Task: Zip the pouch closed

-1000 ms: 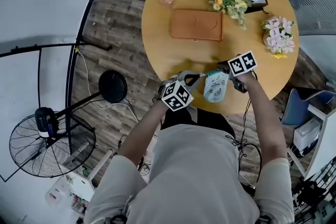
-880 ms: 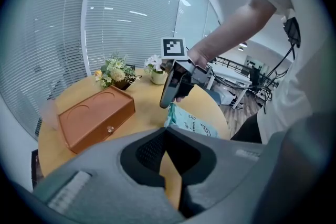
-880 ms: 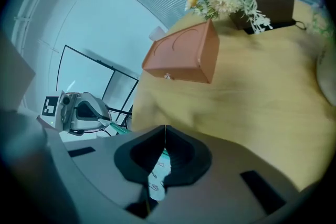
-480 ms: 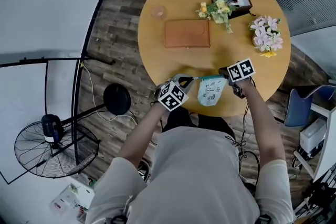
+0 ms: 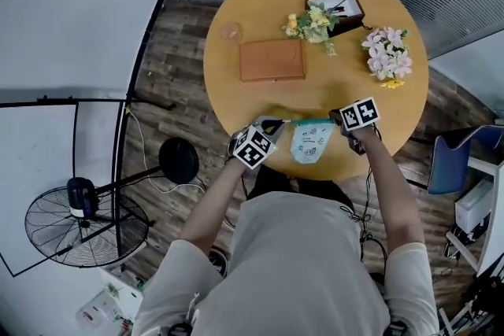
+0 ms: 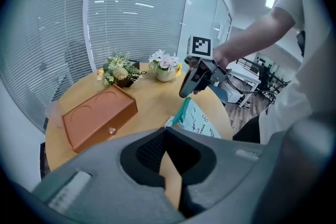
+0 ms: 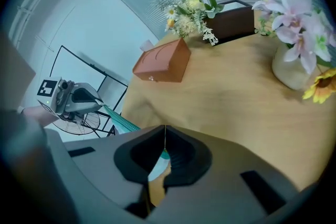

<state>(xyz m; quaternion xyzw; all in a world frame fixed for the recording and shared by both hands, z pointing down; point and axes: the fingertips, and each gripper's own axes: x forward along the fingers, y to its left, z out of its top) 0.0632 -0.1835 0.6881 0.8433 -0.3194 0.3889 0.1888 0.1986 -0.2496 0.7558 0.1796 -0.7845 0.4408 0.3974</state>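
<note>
Pulling looks finished: your right gripper, clamped on zip end, has drawn further from left gripper, clamped on pouch corner. Zip now taut between them. Pouch hangs at table rim, your side of brown box. Likely closed.

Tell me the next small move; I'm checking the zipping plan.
Probably draw the right gripper away from the left gripper: both are shut on the pouch, its top edge taut between them, and I can't tell whether it is fully zipped.

Left hand-held gripper and right one are closed.
</note>
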